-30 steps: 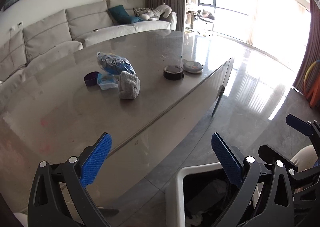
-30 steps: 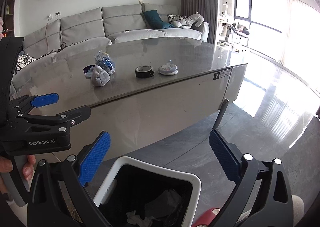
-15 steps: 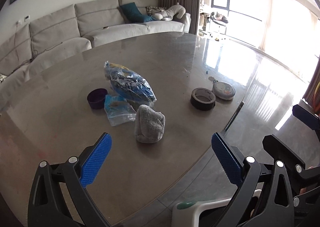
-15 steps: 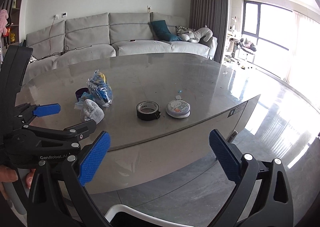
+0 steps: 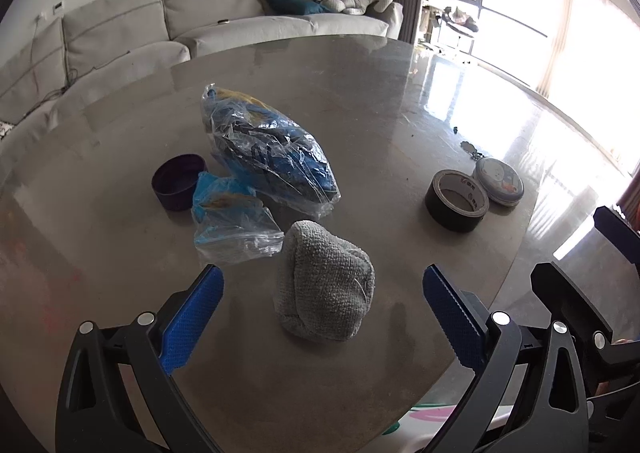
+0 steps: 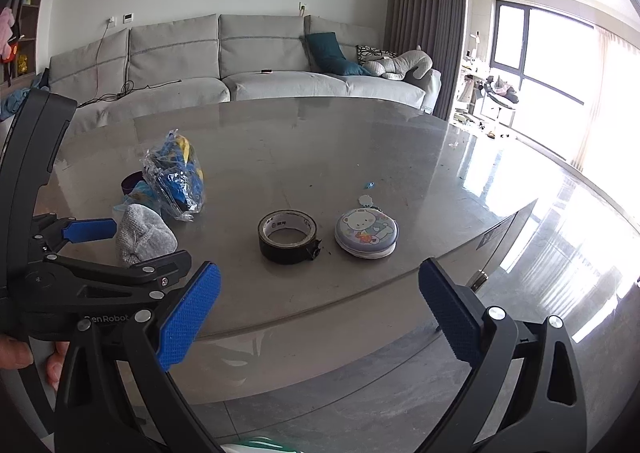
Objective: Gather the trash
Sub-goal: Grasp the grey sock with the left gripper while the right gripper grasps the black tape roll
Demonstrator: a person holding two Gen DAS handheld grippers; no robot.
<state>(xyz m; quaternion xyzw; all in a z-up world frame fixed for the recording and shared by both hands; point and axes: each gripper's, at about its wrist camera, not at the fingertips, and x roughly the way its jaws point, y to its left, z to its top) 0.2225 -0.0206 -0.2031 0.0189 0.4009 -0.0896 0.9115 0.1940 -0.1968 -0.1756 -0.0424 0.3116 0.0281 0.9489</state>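
On the grey table (image 5: 360, 93) lie a clear plastic bag of blue stuff (image 5: 268, 157), a smaller crumpled blue-and-clear bag (image 5: 228, 217), a grey cloth lump (image 5: 324, 289) and a purple cup (image 5: 180, 181). My left gripper (image 5: 323, 309) is open and empty, its fingers either side of the grey cloth, just short of it. My right gripper (image 6: 319, 309) is open and empty at the table's near edge (image 6: 360, 285), facing a black tape roll (image 6: 288, 237). The left gripper also shows in the right wrist view (image 6: 108, 249).
A black tape roll (image 5: 456, 205) and a round cartoon tin (image 5: 498, 181) sit at the table's right. The tin (image 6: 366, 233) lies right of the tape. A grey sofa (image 6: 240, 69) stands behind. A white bin rim (image 5: 440, 413) peeks below the table edge.
Both grippers rose from over the bin and moved in toward the table. The left one came up close to the grey cloth. Both stayed open.
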